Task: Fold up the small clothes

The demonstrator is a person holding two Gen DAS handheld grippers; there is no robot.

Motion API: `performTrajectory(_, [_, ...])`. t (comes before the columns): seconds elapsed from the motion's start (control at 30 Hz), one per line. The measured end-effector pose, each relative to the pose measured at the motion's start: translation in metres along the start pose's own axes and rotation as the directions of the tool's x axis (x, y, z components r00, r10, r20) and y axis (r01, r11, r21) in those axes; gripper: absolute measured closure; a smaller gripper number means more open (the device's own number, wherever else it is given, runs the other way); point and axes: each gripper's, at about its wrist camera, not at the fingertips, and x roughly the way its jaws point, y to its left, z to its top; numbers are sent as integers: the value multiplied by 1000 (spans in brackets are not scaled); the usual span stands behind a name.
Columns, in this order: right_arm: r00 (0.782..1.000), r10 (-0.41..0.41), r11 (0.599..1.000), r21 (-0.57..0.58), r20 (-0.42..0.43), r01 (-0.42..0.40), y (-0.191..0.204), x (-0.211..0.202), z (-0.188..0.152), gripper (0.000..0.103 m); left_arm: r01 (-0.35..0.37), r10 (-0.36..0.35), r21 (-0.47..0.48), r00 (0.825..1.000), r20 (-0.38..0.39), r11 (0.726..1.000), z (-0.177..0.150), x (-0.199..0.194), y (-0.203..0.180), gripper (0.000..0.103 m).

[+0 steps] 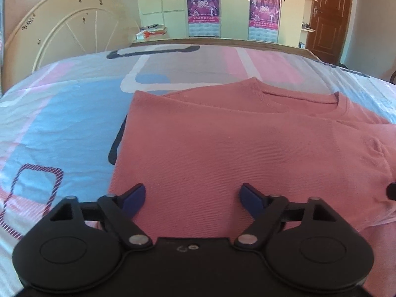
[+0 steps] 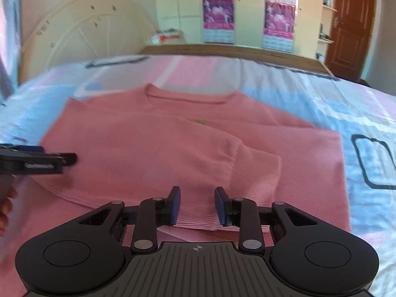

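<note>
Nearest the lens in each wrist view, a black gripper is seen with blue-padded fingers. The left gripper (image 1: 191, 201) is held wide open over the near left part of the pink shirt (image 1: 247, 148), nothing being caught between its pads. The right gripper (image 2: 197, 205) is parted more narrowly; its pads stand apart with only bare cloth seen in the gap, so no grip is judged to be held there.

The pink shirt (image 2: 188, 148) is laid flat on the patterned bedsheet (image 1: 61, 128), neck opening towards the far side of the bed. Both sides appear to have been turned in already: a sleeve (image 2: 252, 170) is seen folded across the middle, its ribbed cuff lying just ahead of the right fingers (image 2: 175, 204). The shirt's long axis is thus run from the near hem away to the collar (image 2: 188, 97), roughly in line with both grippers.

The coming move is judged to turn on the near hem, which is found just beneath and ahead of both pairs of fingers, the left gripper over its left part and the right one near its middle. Were the hem to be lifted and carried towards the collar, a straight path would be offered.

Little is placed in the way. In the right view the left gripper (image 2: 37, 160) is seen at the shirt's left edge. Beyond the bed, a headboard (image 1: 74, 32), a wardrobe with posters (image 1: 203, 10) and a brown door (image 1: 329, 17) are kept well apart.
</note>
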Motion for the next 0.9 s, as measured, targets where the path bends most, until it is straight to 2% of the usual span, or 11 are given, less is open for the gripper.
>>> performTrajectory(0.07, [1000,9,1000,-18,3,-8,3,0,-2,71,6,-6,7,1000,15,1000,-6,-12,-6,23])
performTrajectory(0.17, [1000,-25,998,-60,-16,24,-3,4,-11,71,4,-4,9,1000,23,1000,-21,-27,-12,23])
performTrajectory(0.23, [999,-36,997,-70,-19,35,-12,5,-18,71,-11,11,10,1000,-8,1000,-34,-24,-12,20])
performTrajectory(0.3, [999,-30,997,-68,-13,29,-21,5,-21,71,-20,20,-18,1000,10,1000,-44,-23,-8,15])
performTrajectory(0.4, [1000,-25,997,-79,-16,23,-22,3,-22,71,-27,26,-76,999,-19,997,-41,-24,-4,14])
performTrajectory(0.53, [999,-34,995,-99,-17,32,-20,1,-27,71,-30,29,-39,999,-21,999,-42,-30,-5,15])
performTrajectory(0.77, [1000,-14,999,38,-22,15,-33,-7,-33,71,1,-2,-10,999,-43,1000,-48,-28,6,12])
performTrajectory(0.9, [998,-60,997,41,-27,61,-28,-17,-41,71,41,-41,4,999,-32,999,-51,-36,9,19])
